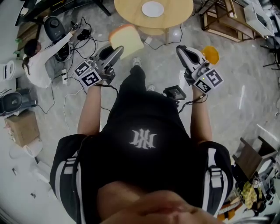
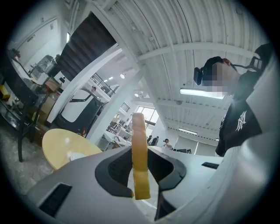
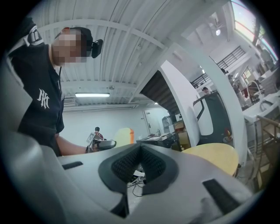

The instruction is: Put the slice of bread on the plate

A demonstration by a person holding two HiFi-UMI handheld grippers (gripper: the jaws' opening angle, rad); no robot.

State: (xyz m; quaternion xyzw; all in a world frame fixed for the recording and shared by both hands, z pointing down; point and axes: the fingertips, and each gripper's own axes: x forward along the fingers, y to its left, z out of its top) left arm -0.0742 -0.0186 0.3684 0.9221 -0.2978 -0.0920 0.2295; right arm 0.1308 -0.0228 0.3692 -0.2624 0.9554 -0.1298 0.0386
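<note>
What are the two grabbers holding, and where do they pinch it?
The left gripper pinches the slice of bread by its near edge. The right gripper holds nothing, jaws together.

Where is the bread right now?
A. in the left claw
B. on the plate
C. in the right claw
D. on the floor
A: the left claw pinches the slice of bread between its pads; the plate on the table holds no bread.
</note>
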